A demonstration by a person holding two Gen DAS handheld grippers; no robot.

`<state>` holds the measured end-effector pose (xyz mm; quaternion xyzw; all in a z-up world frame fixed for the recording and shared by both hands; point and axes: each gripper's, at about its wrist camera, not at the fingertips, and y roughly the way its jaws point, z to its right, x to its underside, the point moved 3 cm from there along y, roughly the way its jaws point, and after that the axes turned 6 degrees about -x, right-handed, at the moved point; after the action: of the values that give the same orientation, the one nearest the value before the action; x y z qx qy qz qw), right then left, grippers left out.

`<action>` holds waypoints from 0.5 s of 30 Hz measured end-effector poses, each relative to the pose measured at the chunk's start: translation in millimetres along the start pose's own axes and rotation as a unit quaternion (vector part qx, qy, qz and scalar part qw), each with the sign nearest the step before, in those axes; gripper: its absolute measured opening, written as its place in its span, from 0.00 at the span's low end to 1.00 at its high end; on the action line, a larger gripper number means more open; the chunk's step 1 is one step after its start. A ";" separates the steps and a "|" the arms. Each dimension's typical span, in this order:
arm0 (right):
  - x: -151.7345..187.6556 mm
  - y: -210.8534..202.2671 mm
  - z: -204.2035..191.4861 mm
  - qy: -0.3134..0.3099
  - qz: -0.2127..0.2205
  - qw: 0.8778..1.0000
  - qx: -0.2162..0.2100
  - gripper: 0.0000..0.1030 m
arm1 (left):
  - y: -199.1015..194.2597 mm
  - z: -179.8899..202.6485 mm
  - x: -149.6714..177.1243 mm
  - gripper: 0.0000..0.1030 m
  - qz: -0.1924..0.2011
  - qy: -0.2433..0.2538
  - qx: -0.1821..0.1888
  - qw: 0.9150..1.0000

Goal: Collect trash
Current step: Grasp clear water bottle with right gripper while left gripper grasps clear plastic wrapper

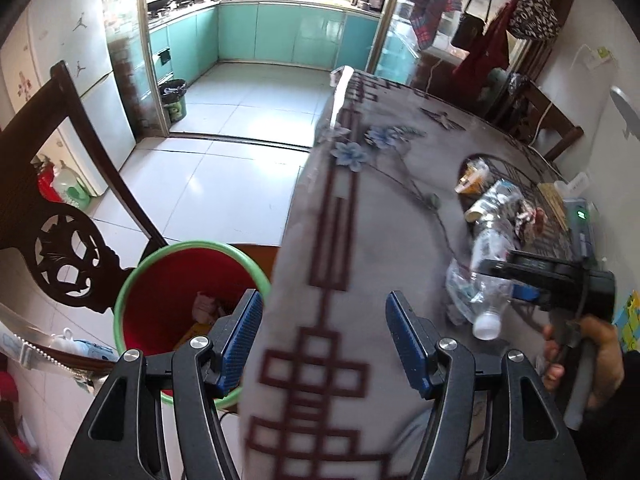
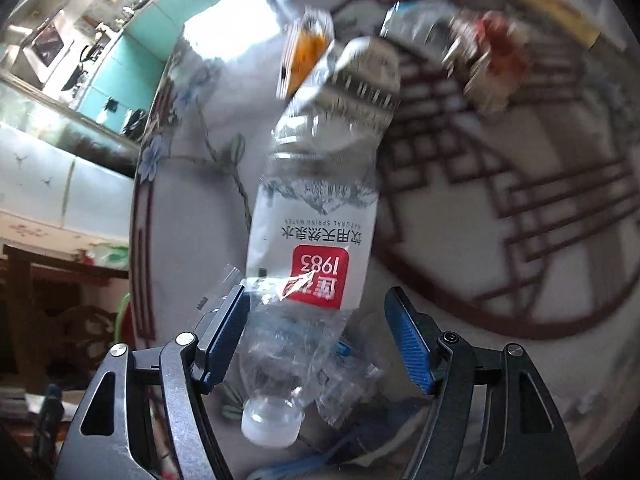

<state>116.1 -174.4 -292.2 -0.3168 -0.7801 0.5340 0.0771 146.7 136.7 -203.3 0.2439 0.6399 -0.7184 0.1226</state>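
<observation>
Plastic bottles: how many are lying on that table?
2. One clear water bottle with a white cap lies between the right gripper's open jaws; a second crushed bottle lies just beyond it, among wrappers. More may be hidden.

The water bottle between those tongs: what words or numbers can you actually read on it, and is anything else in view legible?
All on the plastic bottle, its label upside down in the right wrist view:
"1983", white on the red patch.
"NATURAL SPRING WATER", small grey print.
"饮用天然泉水", larger grey characters.
White characters beside "1983": creased, not readable.
Volume print higher up: too blurred.
Orange wrapper: blurred, unreadable.
</observation>
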 end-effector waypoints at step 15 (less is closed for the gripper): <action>3.7 -95.9 12.4 -0.095 0.056 0.990 -0.089 0.44 | 61.7 125.0 10.2 0.61 -0.073 0.030 0.076 0.994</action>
<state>68.0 -204.0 -213.6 -0.3134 -0.8093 0.4937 -0.0563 144.0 6.4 -253.8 0.2262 0.6031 -0.7643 0.0321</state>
